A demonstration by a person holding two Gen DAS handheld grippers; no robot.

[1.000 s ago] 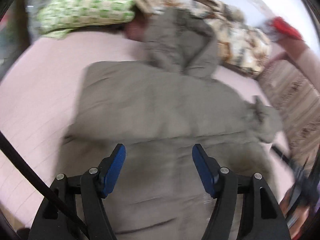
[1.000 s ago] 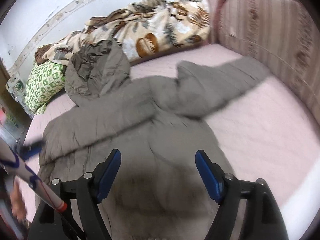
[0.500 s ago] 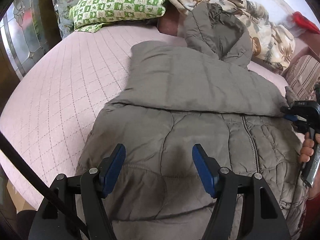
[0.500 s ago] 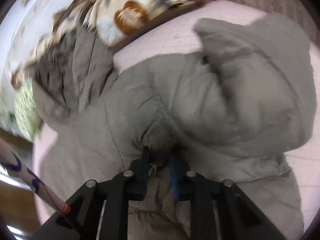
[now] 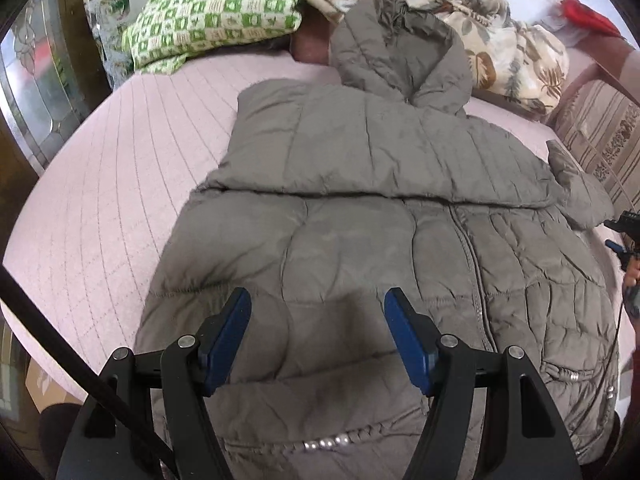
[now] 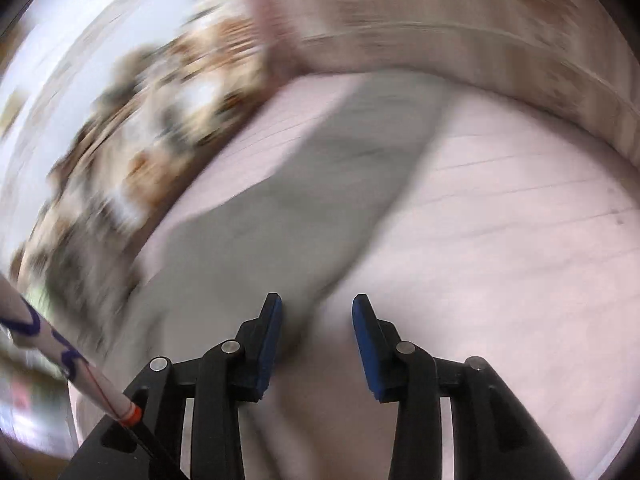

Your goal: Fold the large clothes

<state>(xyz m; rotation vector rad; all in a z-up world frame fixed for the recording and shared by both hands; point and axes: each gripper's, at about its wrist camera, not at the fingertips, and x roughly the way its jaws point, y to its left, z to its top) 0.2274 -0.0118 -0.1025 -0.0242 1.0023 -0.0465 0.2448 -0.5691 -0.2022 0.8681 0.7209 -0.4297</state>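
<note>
A grey hooded puffer jacket lies front up on the pink quilted bed. One sleeve is folded flat across its chest, and the hood points to the far side. My left gripper hovers open over the jacket's lower front with nothing between its fingers. At the right edge of that view, a hand holds my right gripper beside the jacket. The right wrist view is blurred. There the right gripper has its jaws opening, and the other grey sleeve stretches away over the bed. Its near end lies by the left pad, unpressed.
A green checked pillow and a floral blanket lie at the far end of the bed. A striped padded side borders the bed on the right. A dark wooden frame with glass stands at the left.
The right gripper, shut on jacket fabric half a second ago, has let go and swung out over the spread sleeve. The left gripper drifted a little toward the hem, still open.
</note>
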